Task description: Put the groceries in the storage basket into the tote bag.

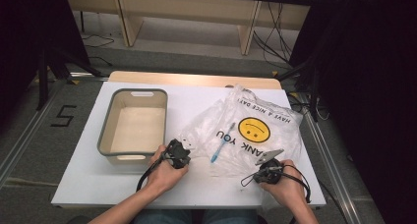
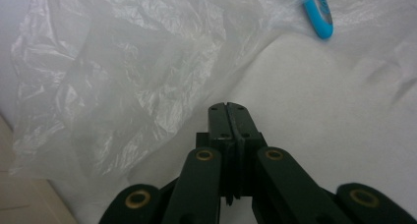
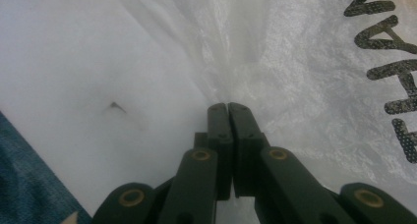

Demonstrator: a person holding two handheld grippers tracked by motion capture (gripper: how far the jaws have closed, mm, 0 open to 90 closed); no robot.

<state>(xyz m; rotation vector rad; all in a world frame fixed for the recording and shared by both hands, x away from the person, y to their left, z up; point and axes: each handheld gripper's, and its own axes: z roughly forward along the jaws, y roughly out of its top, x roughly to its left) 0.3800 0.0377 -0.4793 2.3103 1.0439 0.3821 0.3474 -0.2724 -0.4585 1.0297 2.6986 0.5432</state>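
A clear plastic bag [image 1: 265, 111] with a yellow smiley and black lettering lies crumpled on the right half of the white table [image 1: 88, 184]. A blue toothbrush [image 1: 222, 141] lies in or under its film, and its blue end [image 2: 318, 18] is in the left gripper view. My left gripper [image 1: 183, 149] is at the bag's left edge, jaws pressed together [image 2: 228, 107] where the thin film [image 2: 123, 86] meets them. My right gripper [image 1: 266, 161] is at the bag's near right edge. Its jaws [image 3: 227, 105] are closed on the film [image 3: 295, 76], whose creases run into the tips.
A grey-rimmed beige tub [image 1: 105, 130] stands empty on the table's left half, just left of my left hand. The near table edge runs under both forearms. A floor mark "5" [image 1: 64, 115] and black stands flank the table.
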